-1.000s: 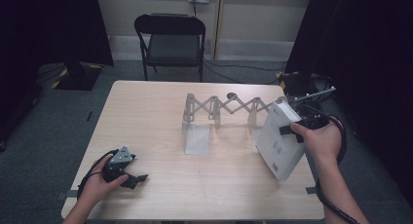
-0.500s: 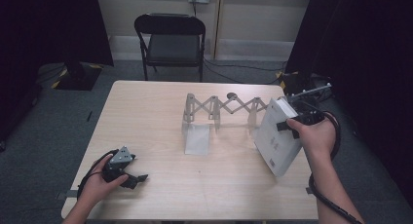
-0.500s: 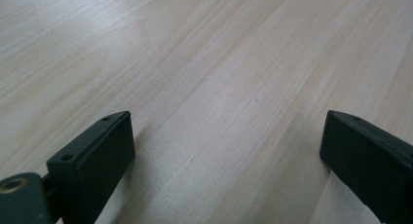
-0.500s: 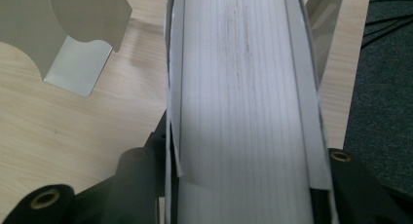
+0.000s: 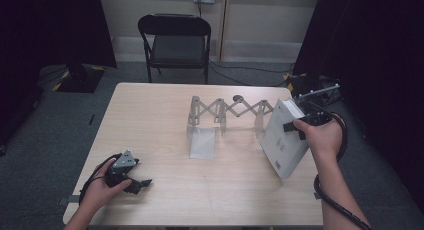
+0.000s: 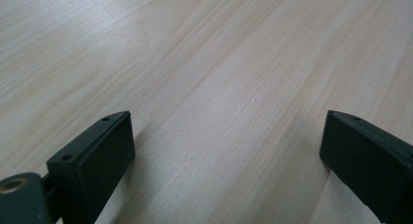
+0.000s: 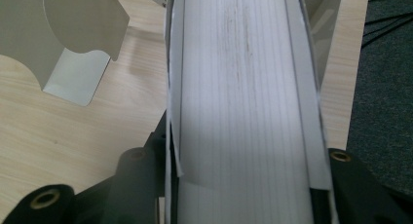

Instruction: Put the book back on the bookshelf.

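The right tool [image 5: 296,124], clamped on the book [image 5: 280,140], holds it tilted at the rack's [image 5: 225,110] right end; left tool [image 5: 137,182] stands apart.

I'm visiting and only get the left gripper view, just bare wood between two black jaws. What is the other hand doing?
Observer: The right gripper is clamped on a thick white book, held tilted at the table's right edge.
Visitor: Is anything else on the table?
Observer: Yes, a grey accordion-style book rack stands stretched across the middle, just left of the book.
Visitor: And my gripper?
Observer: The left gripper rests low on the table near its front left corner, jaws open with nothing between them.
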`<state>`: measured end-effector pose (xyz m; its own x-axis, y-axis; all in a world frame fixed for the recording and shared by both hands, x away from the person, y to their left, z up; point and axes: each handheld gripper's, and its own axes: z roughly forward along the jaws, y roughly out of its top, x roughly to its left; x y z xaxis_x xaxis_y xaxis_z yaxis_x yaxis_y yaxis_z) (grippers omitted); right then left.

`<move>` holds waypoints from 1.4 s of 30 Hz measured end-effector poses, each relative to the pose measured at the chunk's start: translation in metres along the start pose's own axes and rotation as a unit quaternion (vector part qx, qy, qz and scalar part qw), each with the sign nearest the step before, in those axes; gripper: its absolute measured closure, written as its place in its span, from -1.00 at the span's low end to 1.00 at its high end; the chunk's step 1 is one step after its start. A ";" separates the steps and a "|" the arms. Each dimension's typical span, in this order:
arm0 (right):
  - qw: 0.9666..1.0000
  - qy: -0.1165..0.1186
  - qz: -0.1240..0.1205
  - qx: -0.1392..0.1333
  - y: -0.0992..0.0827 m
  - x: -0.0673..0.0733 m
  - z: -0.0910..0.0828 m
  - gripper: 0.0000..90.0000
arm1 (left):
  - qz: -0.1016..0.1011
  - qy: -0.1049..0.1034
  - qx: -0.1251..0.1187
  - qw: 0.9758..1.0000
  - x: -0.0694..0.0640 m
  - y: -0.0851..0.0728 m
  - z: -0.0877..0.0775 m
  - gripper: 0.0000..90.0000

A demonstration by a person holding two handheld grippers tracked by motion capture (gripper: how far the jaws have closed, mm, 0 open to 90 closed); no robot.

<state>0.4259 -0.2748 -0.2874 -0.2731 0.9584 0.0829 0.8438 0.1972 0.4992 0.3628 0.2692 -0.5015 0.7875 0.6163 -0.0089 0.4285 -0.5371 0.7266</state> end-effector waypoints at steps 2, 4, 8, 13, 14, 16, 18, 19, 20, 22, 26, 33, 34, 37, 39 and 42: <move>1.000 -0.004 0.002 0.000 0.002 -0.001 0.000 0.19 | 0.000 0.000 0.000 1.000 0.000 0.000 0.000 -0.88; 1.000 -0.006 0.002 0.001 0.003 -0.001 0.000 0.19 | 0.000 -0.001 0.001 1.000 0.000 0.000 0.000 -0.88; 1.000 -0.003 0.008 -0.001 0.005 -0.003 0.000 0.19 | 0.000 -0.001 0.001 1.000 0.000 0.000 0.000 -0.88; 1.000 -0.007 0.008 -0.001 0.008 -0.003 0.001 0.19 | 0.000 -0.001 0.000 1.000 0.000 0.000 0.000 -0.88; 1.000 -0.009 0.008 0.001 0.008 -0.003 0.001 0.19 | 0.000 -0.001 0.001 1.000 0.000 0.000 0.000 -0.88; 1.000 -0.011 0.009 0.001 0.009 -0.002 0.001 0.19 | 0.000 -0.001 0.000 1.000 0.000 0.000 0.000 -0.88; 1.000 -0.010 0.013 0.000 0.009 -0.003 0.003 0.19 | 0.000 -0.001 0.000 1.000 0.000 0.000 0.000 -0.88; 1.000 -0.011 0.015 -0.001 0.009 -0.003 0.003 0.19 | 0.001 -0.001 0.001 1.000 0.000 0.000 0.000 -0.88; 1.000 -0.011 0.014 -0.003 0.009 -0.004 0.004 0.19 | 0.001 -0.001 0.001 1.000 0.000 0.000 0.000 -0.88; 1.000 -0.011 0.016 -0.004 0.010 -0.003 0.005 0.19 | 0.000 -0.001 0.001 1.000 0.000 0.000 0.000 -0.88; 1.000 -0.011 0.015 -0.003 0.012 -0.003 0.008 0.19 | 0.000 -0.001 0.001 1.000 0.000 0.000 0.000 -0.88; 1.000 -0.016 0.015 -0.002 0.016 -0.001 0.011 0.19 | 0.001 0.000 0.001 1.000 0.000 0.000 -0.001 -0.88; 1.000 -0.016 0.016 -0.001 0.017 -0.001 0.011 0.19 | 0.001 0.000 0.001 1.000 0.000 0.000 -0.001 -0.88; 1.000 -0.018 0.020 -0.004 0.018 -0.002 0.012 0.19 | -0.002 -0.001 0.000 1.000 -0.001 0.000 0.000 -0.88; 1.000 -0.019 0.020 -0.003 0.019 -0.002 0.012 0.19 | -0.002 0.000 0.000 1.000 -0.001 0.000 0.000 -0.88; 1.000 -0.024 0.019 -0.001 0.021 -0.002 0.015 0.19 | -0.002 -0.001 0.000 1.000 -0.001 0.000 0.000 -0.88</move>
<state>0.4507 -0.2698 -0.2902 -0.2176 0.9741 0.0610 0.8523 0.1592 0.4983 0.3620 0.2692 -0.5016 0.7865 0.6175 -0.0124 0.4314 -0.5349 0.7264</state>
